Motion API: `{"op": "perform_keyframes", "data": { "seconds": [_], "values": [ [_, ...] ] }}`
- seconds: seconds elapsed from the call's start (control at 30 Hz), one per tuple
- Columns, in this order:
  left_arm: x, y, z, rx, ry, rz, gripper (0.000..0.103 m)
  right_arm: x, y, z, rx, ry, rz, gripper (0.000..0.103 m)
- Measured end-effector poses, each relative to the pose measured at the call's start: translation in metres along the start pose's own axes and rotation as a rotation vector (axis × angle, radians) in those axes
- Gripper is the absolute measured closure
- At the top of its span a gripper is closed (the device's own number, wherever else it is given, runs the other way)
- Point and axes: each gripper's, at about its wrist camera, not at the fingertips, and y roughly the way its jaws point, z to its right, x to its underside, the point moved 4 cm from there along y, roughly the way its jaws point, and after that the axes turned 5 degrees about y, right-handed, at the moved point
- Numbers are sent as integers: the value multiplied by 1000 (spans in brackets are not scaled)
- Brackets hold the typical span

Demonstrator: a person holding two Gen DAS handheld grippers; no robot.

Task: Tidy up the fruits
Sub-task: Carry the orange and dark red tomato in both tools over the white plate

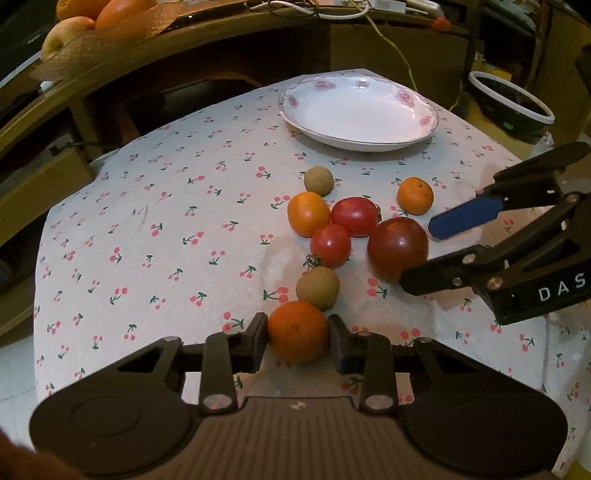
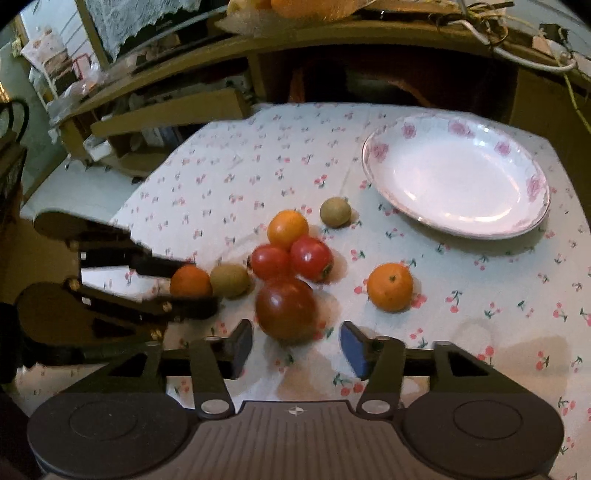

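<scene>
Several fruits lie in a cluster on the cherry-print cloth [image 1: 166, 229]. My left gripper [image 1: 297, 334] has its fingers against both sides of an orange tangerine [image 1: 297, 331] on the cloth, also visible in the right wrist view [image 2: 190, 281]. My right gripper [image 2: 293, 347] is open, with a large dark red tomato [image 2: 286, 308] just ahead between its fingers, not touching. Beyond it lie two red tomatoes [image 2: 310, 257], an orange tomato [image 2: 287, 229], two brownish-green fruits [image 2: 229, 280] and another tangerine [image 2: 389, 286]. An empty white floral plate [image 2: 417, 206] sits at the back.
A wooden desk [image 1: 221, 48] with cables rises behind the table, with more fruit in a basket [image 1: 79, 22] on it. A dark round container [image 1: 511, 101] stands beyond the table's right edge. Bare cloth lies left of the cluster.
</scene>
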Motion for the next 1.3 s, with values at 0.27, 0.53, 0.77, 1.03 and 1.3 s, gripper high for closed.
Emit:
{"op": "perform_keyframes", "data": {
  "seconds": [0.27,0.53,0.77,1.03,1.3],
  "values": [
    [2,0,-2,-1,-15,10,61,-6,12,-4,15,-10,9,49],
    [-2,-7,2,-1,-7,25,65,1,13,-7,23,-15,-17,65],
    [-28,-14,13,16,-3,72,65,-2,-5,-3,17,8,21,65],
    [-65,-9,23,-2,15,112,65,-16,-24,17,43,69,91,65],
    [-117,10,20,-12,-21,173,65,-49,-29,52,103,122,155,65]
  ]
}}
